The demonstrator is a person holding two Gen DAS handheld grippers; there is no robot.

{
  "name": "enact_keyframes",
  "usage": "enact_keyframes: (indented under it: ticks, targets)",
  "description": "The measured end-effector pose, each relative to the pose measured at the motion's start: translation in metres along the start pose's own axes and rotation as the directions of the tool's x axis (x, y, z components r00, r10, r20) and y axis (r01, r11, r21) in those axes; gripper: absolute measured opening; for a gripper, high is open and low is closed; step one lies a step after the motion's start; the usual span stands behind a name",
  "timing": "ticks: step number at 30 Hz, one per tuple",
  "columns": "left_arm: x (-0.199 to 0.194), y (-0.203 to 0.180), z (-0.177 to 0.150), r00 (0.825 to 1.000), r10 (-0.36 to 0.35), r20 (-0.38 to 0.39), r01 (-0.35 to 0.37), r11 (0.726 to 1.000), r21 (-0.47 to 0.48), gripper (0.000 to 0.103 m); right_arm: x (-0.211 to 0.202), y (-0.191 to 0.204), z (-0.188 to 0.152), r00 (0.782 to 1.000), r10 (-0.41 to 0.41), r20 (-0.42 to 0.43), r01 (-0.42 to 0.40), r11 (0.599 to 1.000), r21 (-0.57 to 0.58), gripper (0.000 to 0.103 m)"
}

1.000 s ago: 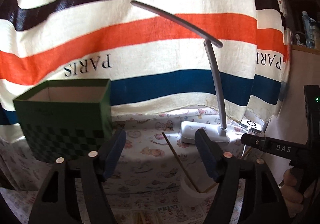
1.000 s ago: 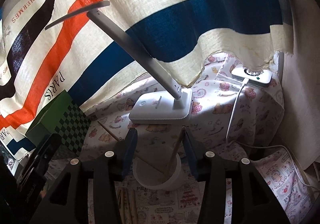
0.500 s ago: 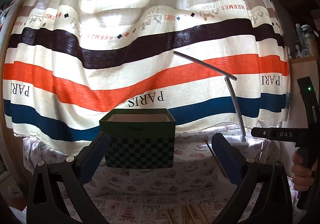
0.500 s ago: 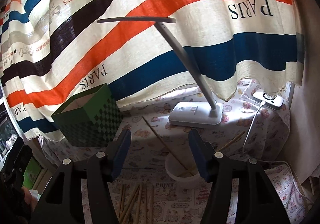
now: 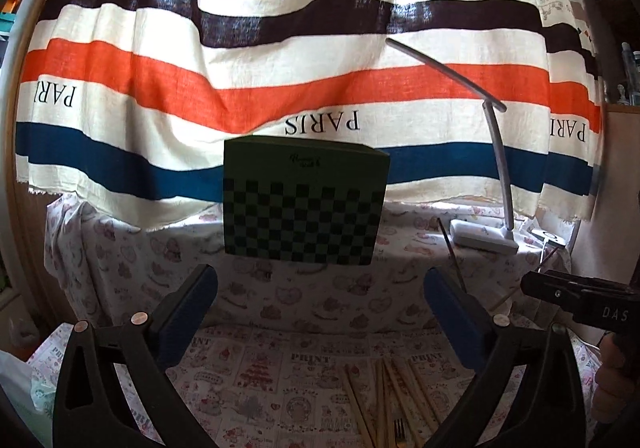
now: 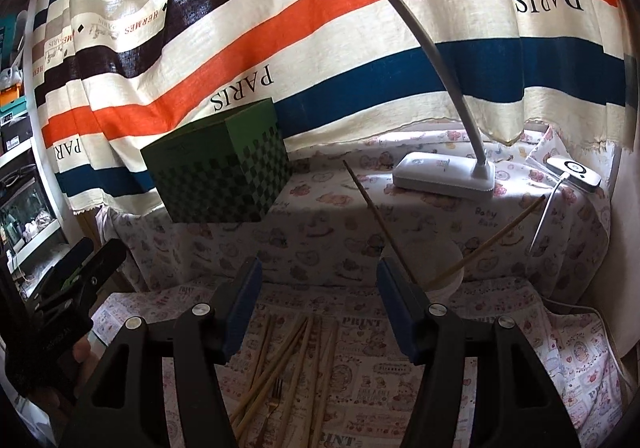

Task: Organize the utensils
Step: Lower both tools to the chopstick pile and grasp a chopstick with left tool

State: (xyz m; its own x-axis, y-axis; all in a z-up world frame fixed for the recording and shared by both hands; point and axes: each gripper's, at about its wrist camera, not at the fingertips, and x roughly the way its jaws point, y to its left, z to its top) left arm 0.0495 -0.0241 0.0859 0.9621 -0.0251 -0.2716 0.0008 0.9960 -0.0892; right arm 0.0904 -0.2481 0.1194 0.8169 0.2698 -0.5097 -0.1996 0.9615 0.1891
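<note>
Several wooden chopsticks (image 6: 288, 348) and a small fork (image 6: 276, 388) lie loose on the printed cloth, just below my right gripper (image 6: 320, 276). It is open with nothing between its blue pads. To its right stands a white cup (image 6: 448, 272) with a dark chopstick (image 6: 376, 216) and a pale chopstick (image 6: 492, 236) leaning out of it. In the left wrist view my left gripper (image 5: 320, 288) is open wide and empty, above the same chopsticks (image 5: 384, 400) and fork (image 5: 400, 432). Its right finger hides the cup.
A green checkered box (image 6: 224, 176) stands on the raised ledge at the back, and a white desk lamp (image 6: 440, 172) and a small white device (image 6: 576, 172) with a cable are to the right. A striped curtain hangs behind. The other hand-held gripper (image 5: 580, 300) shows at right.
Both grippers have drawn back from the ledge and cup and their jaws have widened. The right one left a chopstick standing in the cup and rolled level.
</note>
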Motion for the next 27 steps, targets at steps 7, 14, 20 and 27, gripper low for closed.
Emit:
enact_keyframes:
  ticks: [7, 14, 20, 27]
  targets:
    - [0.059, -0.01, -0.057, 0.918, 0.019, -0.397, 0.028, 0.993, 0.113, 0.068, 0.025, -0.018, -0.035, 0.993, -0.025, -0.117, 0.026, 1.0, 0.002, 0.062]
    - [0.056, -0.014, -0.093, 0.865, -0.024, -0.501, 0.07, 0.995, 0.072, 0.038, 0.03, -0.03, -0.06, 0.986, -0.021, -0.168, 0.027, 0.999, 0.032, 0.062]
    - [0.049, -0.032, -0.111, 0.815, -0.057, -0.576, 0.133, 0.987, 0.089, 0.023, 0.047, -0.04, -0.074, 0.972, -0.026, -0.233, 0.043, 0.997, 0.066, 0.062]
    - [0.048, -0.043, -0.124, 0.758, -0.134, -0.638, 0.208, 0.977, 0.043, 0.022, 0.057, -0.046, -0.081, 0.961, -0.038, -0.273, 0.064, 0.994, 0.087, 0.062]
